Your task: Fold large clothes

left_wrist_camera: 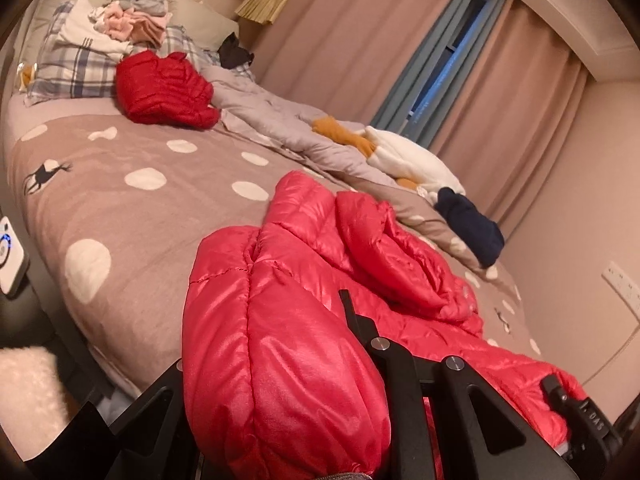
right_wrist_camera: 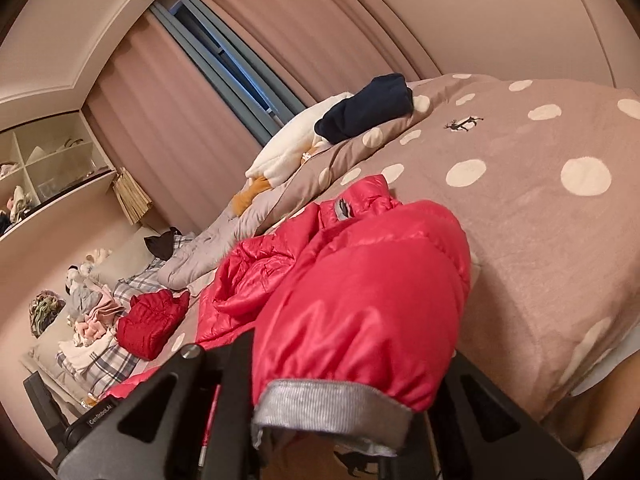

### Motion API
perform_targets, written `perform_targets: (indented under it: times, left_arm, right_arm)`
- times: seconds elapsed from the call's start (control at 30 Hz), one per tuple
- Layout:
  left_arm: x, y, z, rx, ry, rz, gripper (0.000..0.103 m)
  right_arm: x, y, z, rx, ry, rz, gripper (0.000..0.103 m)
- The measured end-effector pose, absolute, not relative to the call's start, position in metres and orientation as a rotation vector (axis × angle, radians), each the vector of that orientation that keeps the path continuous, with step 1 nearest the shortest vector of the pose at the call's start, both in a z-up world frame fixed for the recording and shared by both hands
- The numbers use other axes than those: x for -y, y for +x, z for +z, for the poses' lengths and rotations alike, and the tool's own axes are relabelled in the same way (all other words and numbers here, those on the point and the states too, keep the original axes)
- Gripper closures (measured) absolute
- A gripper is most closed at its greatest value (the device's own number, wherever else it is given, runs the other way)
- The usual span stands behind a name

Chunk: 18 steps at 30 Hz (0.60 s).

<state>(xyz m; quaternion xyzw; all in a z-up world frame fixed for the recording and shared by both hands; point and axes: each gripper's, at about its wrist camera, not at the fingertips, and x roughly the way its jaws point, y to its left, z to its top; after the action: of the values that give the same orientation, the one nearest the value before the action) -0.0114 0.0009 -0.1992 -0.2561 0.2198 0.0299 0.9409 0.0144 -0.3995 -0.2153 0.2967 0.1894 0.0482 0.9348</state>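
Folding is barely under way, by my reading: you have the pink puffer jacket (left_wrist_camera: 320, 280) at the near edge of the bed (left_wrist_camera: 132, 216), its body rumpled and spread toward 1 o'clock in the left view, no crease laid yet. A darker red jacket (left_wrist_camera: 164, 88) sits bundled at 11 o'clock near the pillows (left_wrist_camera: 72, 68), perhaps already done; a navy garment (left_wrist_camera: 472, 228) waits at 2 o'clock on the bunched duvet.

Your left gripper (left_wrist_camera: 348, 360) is pinched on one puffy sleeve, which bulges over its left side. Your right gripper (right_wrist_camera: 332, 392) is clamped on the other sleeve just above the grey ribbed cuff (right_wrist_camera: 328, 408), which droops toward the camera. Both point slightly downward across the bed, sleeves raised off the mattress, so the whole fold is left to do.
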Motion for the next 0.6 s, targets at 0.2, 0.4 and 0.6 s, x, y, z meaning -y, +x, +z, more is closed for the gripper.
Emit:
perform_targets:
  times: [0.2,0.4,0.6]
  left_arm:
    - [0.0,-0.015,-0.191,-0.422,-0.47,0.076,0.086]
    - [-0.012,-0.014,-0.194,-0.437,-0.496,0.069,0.086]
    - [-0.016,-0.018,-0.188,-0.43,-0.488,0.071,0.086]
  right_arm:
    - [0.399,0.009,-0.202,-0.342,0.541,0.098,0.092]
    - [0.393,0.009,-0.2,-0.354,0.491,0.115,0.091]
    - [0.387,0.003,-0.19,-0.33,0.455,0.129,0.091]
